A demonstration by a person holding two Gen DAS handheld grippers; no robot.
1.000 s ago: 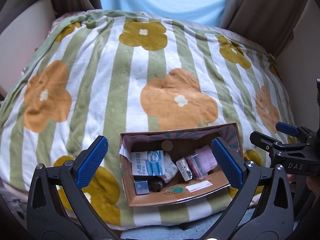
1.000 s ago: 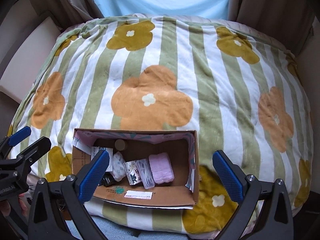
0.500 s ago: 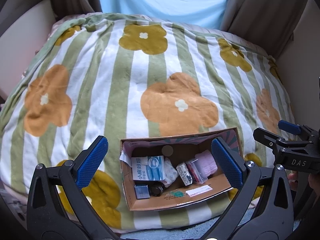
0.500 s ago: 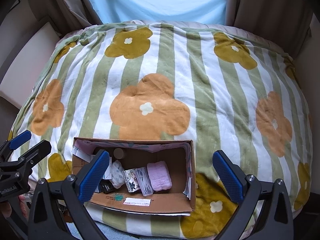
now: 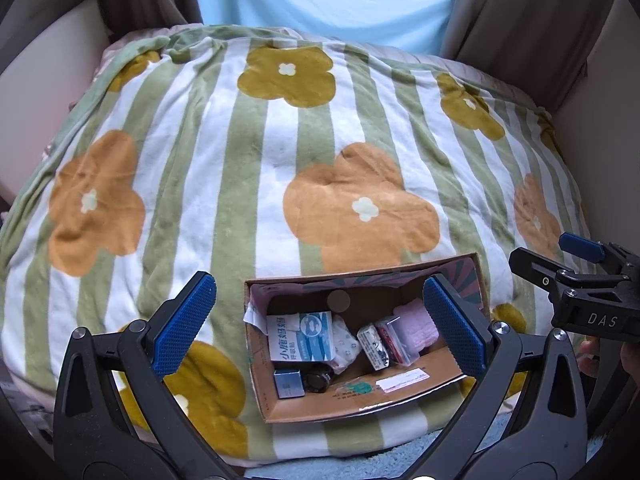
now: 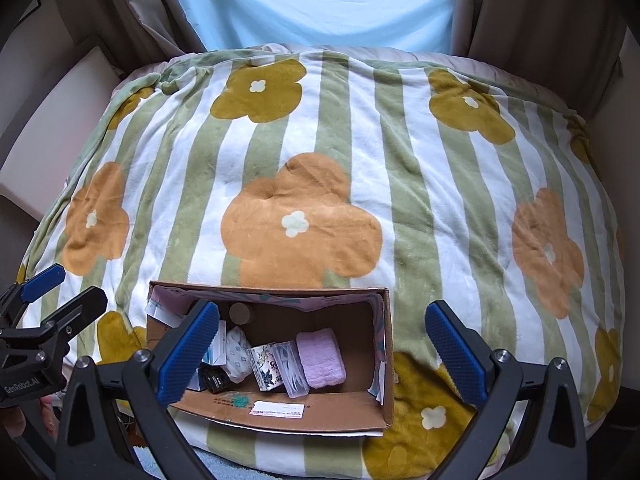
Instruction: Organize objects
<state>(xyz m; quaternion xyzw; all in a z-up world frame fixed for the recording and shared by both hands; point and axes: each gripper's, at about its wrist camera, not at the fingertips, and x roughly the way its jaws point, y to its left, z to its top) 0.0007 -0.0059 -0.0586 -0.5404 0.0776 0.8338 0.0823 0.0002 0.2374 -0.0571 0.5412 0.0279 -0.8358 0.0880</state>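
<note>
Jaws spread wide and empty: in the left wrist view the left gripper [image 5: 320,328] hangs above the near edge of the flowered blanket [image 5: 248,184], its blue pads straddling an open cardboard box [image 5: 360,398]. The box lies straight ahead and below, its long side running across the line of the fingers. Inside, a white-and-blue packet [image 5: 301,337] leans at the left end, a folded pink cloth [image 5: 416,322] sits at the right end, and small cases lie between them. The right gripper [image 5: 576,276] shows at the right border, off the box's right end.

In the right wrist view the right gripper [image 6: 320,344] is just as wide and holds nothing. Here the box [image 6: 280,410] sits left of centre, so only the left pad overlaps it, while the pink cloth [image 6: 322,358] lies nearly midway between the pads. The left gripper [image 6: 44,312] shows at the left border. Judging by this, the right gripper is nearer the cloth and the left nearer the packet.
</note>
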